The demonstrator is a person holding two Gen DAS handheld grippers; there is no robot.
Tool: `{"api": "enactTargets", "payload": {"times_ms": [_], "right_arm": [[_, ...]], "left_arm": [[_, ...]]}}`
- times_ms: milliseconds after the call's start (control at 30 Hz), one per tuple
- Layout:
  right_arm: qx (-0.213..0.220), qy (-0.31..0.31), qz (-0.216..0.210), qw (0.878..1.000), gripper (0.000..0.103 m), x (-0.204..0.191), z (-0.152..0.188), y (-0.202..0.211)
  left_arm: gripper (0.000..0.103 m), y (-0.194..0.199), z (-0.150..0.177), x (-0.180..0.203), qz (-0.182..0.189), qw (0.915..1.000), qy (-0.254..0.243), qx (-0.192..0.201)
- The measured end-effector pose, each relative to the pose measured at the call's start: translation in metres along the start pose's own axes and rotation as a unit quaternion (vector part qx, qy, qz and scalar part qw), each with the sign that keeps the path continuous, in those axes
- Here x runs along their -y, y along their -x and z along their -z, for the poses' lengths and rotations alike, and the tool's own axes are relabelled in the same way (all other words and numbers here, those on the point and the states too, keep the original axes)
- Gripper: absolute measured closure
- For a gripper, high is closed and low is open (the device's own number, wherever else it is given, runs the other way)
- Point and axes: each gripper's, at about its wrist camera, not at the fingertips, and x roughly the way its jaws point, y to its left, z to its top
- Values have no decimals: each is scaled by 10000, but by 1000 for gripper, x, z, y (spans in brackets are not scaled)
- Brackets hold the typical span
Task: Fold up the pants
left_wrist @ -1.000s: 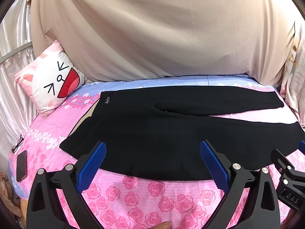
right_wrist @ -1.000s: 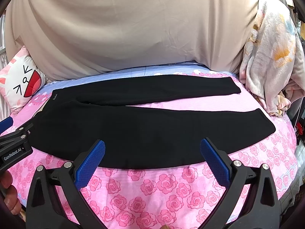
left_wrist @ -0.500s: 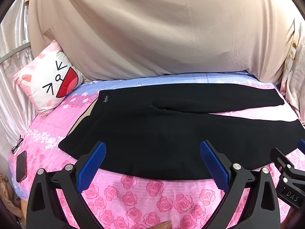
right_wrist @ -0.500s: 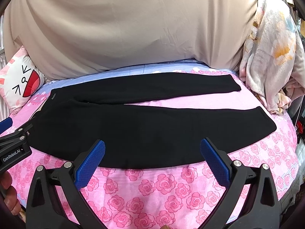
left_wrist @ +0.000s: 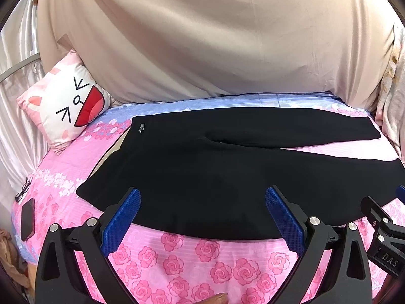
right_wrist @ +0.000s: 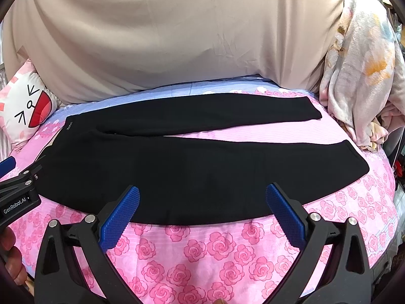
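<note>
Black pants (left_wrist: 202,167) (right_wrist: 192,167) lie flat across the pink rose bedsheet (left_wrist: 197,261), waistband at the left with a small logo, both legs stretching right and spread in a narrow V. My left gripper (left_wrist: 202,217) hovers open above the near edge of the seat and thigh, its blue pads wide apart and holding nothing. My right gripper (right_wrist: 202,215) is open too, poised over the near leg's lower edge. Each gripper's black body shows at the edge of the other's view.
A cartoon-face pillow (left_wrist: 65,106) leans at the back left. A phone (left_wrist: 27,219) and eyeglasses (left_wrist: 22,191) lie at the bed's left edge. Beige drapery (left_wrist: 215,38) hangs behind. A floral blanket (right_wrist: 364,63) is heaped at the right.
Both views have shifted slightly, with the pants sitting a bit higher in frame. The pants lie as before and both grippers stay open.
</note>
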Motion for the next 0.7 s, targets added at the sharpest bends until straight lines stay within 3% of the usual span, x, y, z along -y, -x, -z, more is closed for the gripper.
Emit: {"api": "enactTargets", "payload": {"times_ms": [133, 267, 400, 567, 700], "right_arm": [[-20, 24, -14, 10000, 5, 1, -1, -4], [7, 92, -362, 9993, 5, 24, -9, -18], [-43, -641, -624, 9960, 5, 105, -31, -50], [-30, -1164, -152, 9931, 5, 217, -77, -100], [11, -1085, 12, 9941, 5, 276, -120, -148]], "left_arm": [[5, -4, 0, 0, 21, 10000, -5, -30], [5, -18, -5, -11, 173, 9996, 113, -187], [6, -39, -15, -26, 230, 9990, 247, -306], [6, -59, -26, -27, 103, 9993, 215, -272], [6, -73, -37, -23, 138, 9993, 268, -213]]}}
